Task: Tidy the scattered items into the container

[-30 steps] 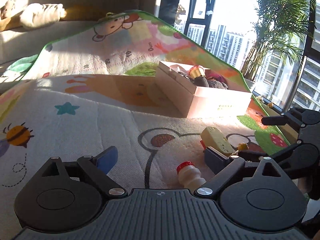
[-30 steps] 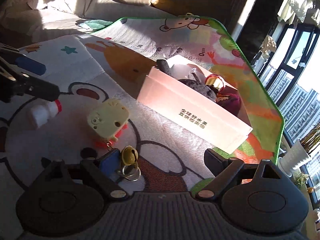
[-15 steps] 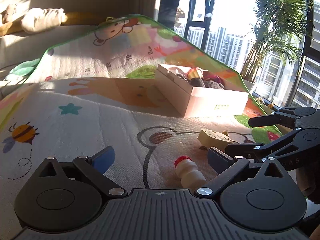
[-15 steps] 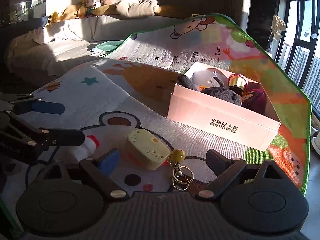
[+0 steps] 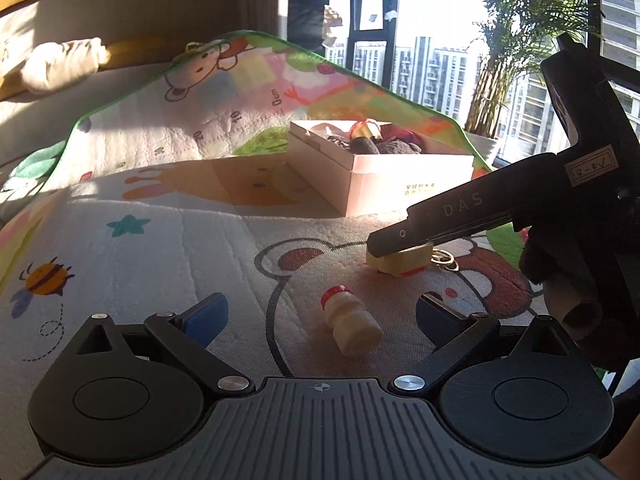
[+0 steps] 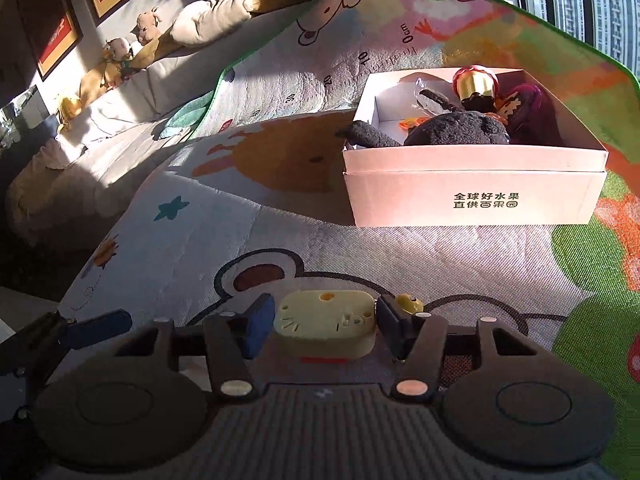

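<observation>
A: R gripper (image 6: 326, 328) is clamped on the yellow toy (image 6: 326, 330), pads touching both ends; toy's low over the mat (image 6: 400, 248), near side, box (image 6: 472, 196) far right. L gripper (image 5: 320, 316) is spread wide, nothing in it; bottle (image 5: 351, 326) lies between its fingers on the mat.

B: How do I do this lift well?

A: I'd keep the squeeze steady, raise straight up, clear the box's near wall, then let go over the free left corner; the plush (image 6: 456, 130) crowds the rest.

B: Anything unclear?

A: Keyring (image 5: 445, 258) trails behind the toy; can't tell if it's attached; toy's underside is hidden.
</observation>
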